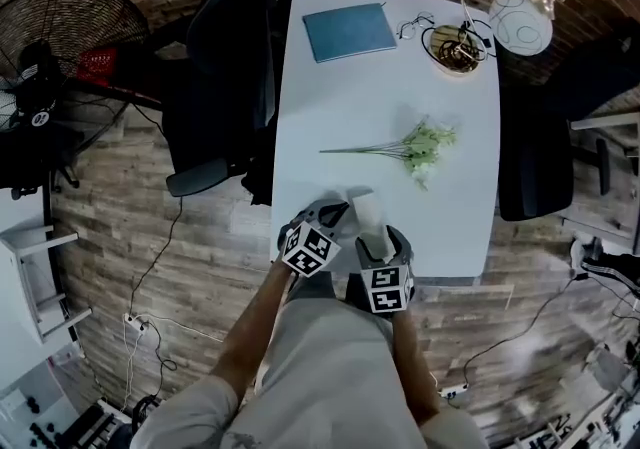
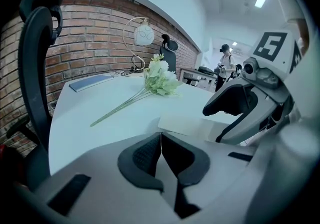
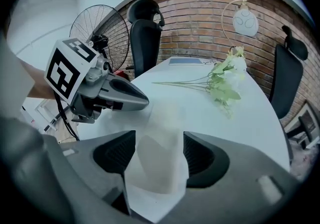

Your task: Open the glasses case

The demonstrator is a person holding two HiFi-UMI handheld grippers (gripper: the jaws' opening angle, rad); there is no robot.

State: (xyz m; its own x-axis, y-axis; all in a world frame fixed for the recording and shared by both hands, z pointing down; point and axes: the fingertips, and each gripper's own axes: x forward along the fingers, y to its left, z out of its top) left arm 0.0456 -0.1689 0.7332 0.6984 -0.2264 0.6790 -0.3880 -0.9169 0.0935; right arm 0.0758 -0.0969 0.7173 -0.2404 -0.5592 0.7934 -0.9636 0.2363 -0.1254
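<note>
The glasses case lies at the near edge of the white table, just in front of the person and between the two tools. It is pale and thin-walled, with flat panels and sharp folds, so I judge it light and fairly soft, likely to skid on the smooth top or buckle if squeezed hard. It looks best held by pinning one folded side lightly and lifting the free flap by its edge, not by crushing the middle.

The left gripper is clenched, its two dark pads meeting along a thin seam. A flat pale panel of the case lies just beyond its tips, and I cannot tell whether a thin edge of it is caught in that seam.

The right gripper is spread wide; the raised, folded body of the case stands between its pads and fills most of the gap. The pads sit just beside its sides, and I judge them released rather than squeezing, since the walls show no dent.
</note>
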